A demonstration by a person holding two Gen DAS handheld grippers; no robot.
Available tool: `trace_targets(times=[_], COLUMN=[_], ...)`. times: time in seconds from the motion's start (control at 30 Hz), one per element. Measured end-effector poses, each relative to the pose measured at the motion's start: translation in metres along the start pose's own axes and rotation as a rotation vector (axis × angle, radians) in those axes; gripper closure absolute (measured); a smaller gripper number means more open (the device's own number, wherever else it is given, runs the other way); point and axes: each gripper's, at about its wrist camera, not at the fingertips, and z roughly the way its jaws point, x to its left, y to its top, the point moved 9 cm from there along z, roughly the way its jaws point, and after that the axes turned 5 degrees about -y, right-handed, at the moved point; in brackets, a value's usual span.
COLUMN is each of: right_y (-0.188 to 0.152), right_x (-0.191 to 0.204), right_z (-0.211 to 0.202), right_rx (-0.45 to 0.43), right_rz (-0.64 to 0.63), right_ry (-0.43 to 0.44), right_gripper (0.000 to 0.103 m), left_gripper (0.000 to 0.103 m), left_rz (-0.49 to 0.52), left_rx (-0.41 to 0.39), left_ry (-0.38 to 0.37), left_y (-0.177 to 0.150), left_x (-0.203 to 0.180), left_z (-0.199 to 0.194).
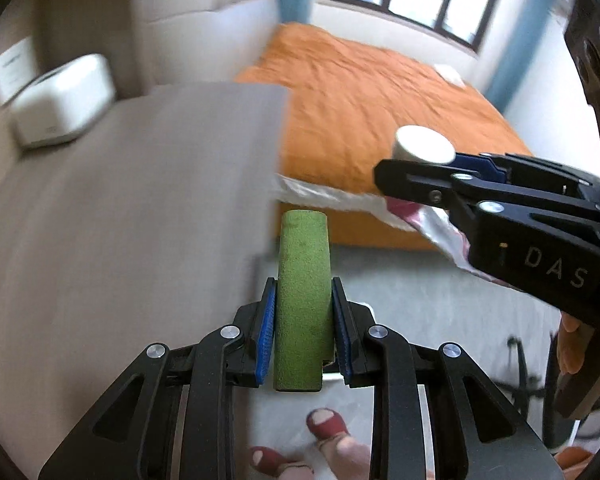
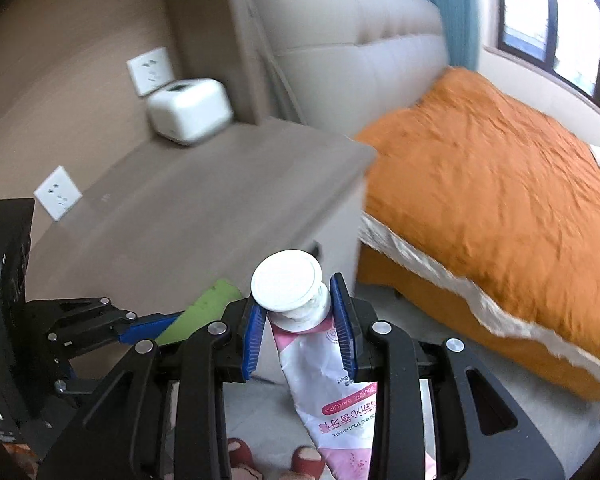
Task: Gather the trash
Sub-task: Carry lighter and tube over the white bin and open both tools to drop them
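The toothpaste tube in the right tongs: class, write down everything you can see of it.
The toothpaste tube is soft, crinkled plastic, pink and white, printed with "SAKURA" and "TOOTHPASTE". Its wide white cap is on and points away from the camera, towards the bedside table. The right tongs are shut on its neck just behind the cap, blue pads on either side. The flattened body hangs back beneath the tongs, above the floor. The left view shows it held in the air, touching nothing else.
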Motion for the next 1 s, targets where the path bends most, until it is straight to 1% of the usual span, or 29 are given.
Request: trace_targets(times=[0.03,0.1,0.17,0.3,0.43,0.53,0.6,0.63,0.67,0.7,0.73,0.83,0.9,1.0], right_y=[-0.006,-0.022,-0.035,-0.064,-0.092,-0.120,-0.143,-0.155,-0.162,-0.171,-0.177,-0.199,-0.208,-0.212], right_x=[-0.007,-0.024,-0.038,-0.066,-0.085,-0.099,-0.109,-0.114,-0.118,-0.126,-0.130,-0.142,-0.148,-0.150], right_z=[0.001,0.005,0.010,0.032,0.062,0.099,0.128,0.143,0.150,0.161,0.168,0.187,0.192,0.187], right_rx=[0.011,0.039,0.060,0.117,0.165,0.216,0.262,0.291,0.297,0.300,0.305,0.344,0.372,0.383], right_rz=[0.007,0.022,0.043,0.083,0.113,0.124,0.134,0.133,0.133,0.137,0.139,0.132,0.134,0.133], right_ry=[-0.012,-0.040,-0.045,-0.057,-0.051,-0.061,-0.055,-0.055,-0.071,-0.100,-0.108,-0.140,-0.149,-0.148], right_gripper=[0.070,0.070,0.070,0.070,0.070,0.070,0.069,0.057,0.023,0.011,0.007,0.007,0.007,0.006], left_gripper=[0.077,0.077,0.077,0.077,0.077,0.077,0.077,0.066,0.048,0.003,0.005,0.005,0.005,0.005], left_rz=[0.024,0.052,0.086,0.127,0.128,0.100,0.085,0.074,0.059,0.047,0.042,0.031,0.025,0.022], left_rx=[0.020,0.045,0.080,0.141,0.216,0.270,0.310,0.329,0.353,0.371,0.372,0.411,0.418,0.414], left_ry=[-0.019,-0.036,-0.051,-0.060,-0.072,-0.085,-0.091,-0.092,-0.094,-0.096,-0.077,-0.057,-0.044,-0.029], left_y=[-0.002,-0.006,-0.011,-0.023,-0.042,-0.058,-0.072,-0.080,-0.089,-0.094,-0.100,-0.119,-0.123,-0.119], left_x=[-0.014,-0.029,-0.046,-0.066,-0.070,-0.064,-0.061,-0.059,-0.056,-0.054,-0.050,-0.043,-0.040,-0.041], left_z=[0.011,0.023,0.041,0.078,0.129,0.168,0.201,0.219,0.237,0.252,0.266,0.291,0.294,0.288])
